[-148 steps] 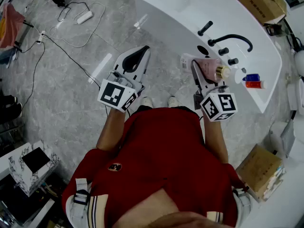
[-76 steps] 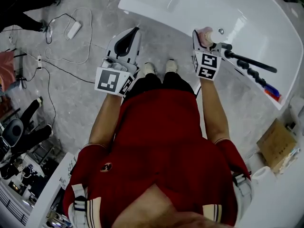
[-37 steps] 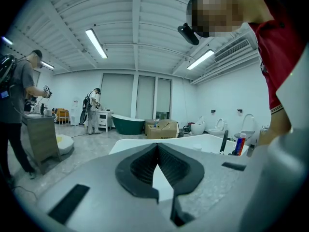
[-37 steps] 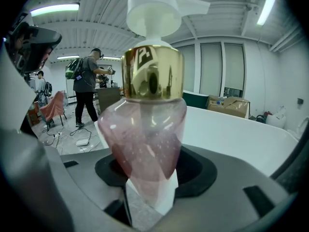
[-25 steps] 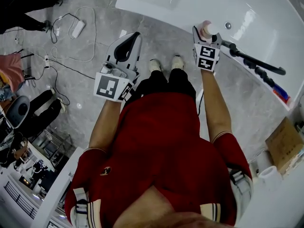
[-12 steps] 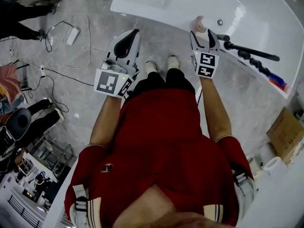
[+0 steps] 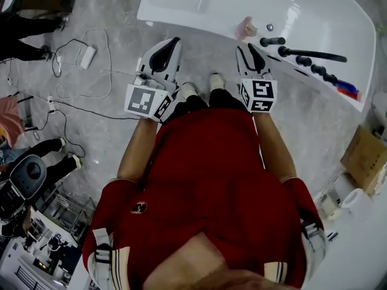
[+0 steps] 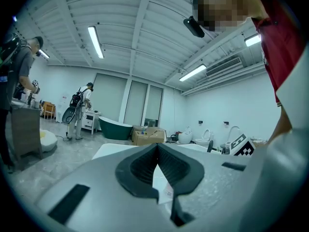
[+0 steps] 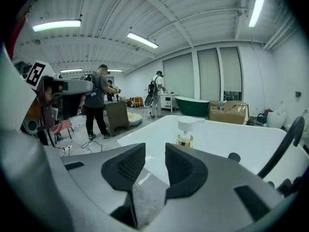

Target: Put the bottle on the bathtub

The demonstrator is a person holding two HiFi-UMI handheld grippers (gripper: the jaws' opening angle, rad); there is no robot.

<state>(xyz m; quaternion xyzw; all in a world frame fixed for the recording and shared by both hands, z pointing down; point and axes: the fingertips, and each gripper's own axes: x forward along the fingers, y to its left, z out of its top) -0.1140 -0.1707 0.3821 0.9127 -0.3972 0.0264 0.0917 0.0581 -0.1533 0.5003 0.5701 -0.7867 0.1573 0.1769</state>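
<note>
**Bathtub** (image 7: 314,11): white, ahead of both pairs of jaws. Its near rim runs just past the tips of the right gripper. In the right gripper view the bathtub (image 9: 227,144) fills the ground beyond the jaws.

**Person:** wears a red shirt (image 7: 205,180), stands on a grey floor (image 7: 103,125) and holds one gripper in each hand.

**Left gripper** (image 7: 174,41) (image 8: 157,146): jaws clenched, with the tips meeting and nothing between them. It hangs over the floor, short of the rim. The bottle lies well off to the right of its jaws.

**Right gripper** (image 7: 247,48) (image 9: 155,153): jaws parted with a clear gap, holding nothing. Floor and the tub edge show through the gap.

**Faucet** (image 7: 311,55) (image 9: 282,146): black, on the tub deck, ahead of the right jaws and off to their right.

**Bottle** (image 7: 247,26) (image 9: 185,132): stands upright on the bathtub rim. It is ahead of the right jaws, just beyond their tips and slightly toward the right-hand jaw. It is clear of both pads and untouched. The body is pink, with a gold collar and a white pump head.
</note>
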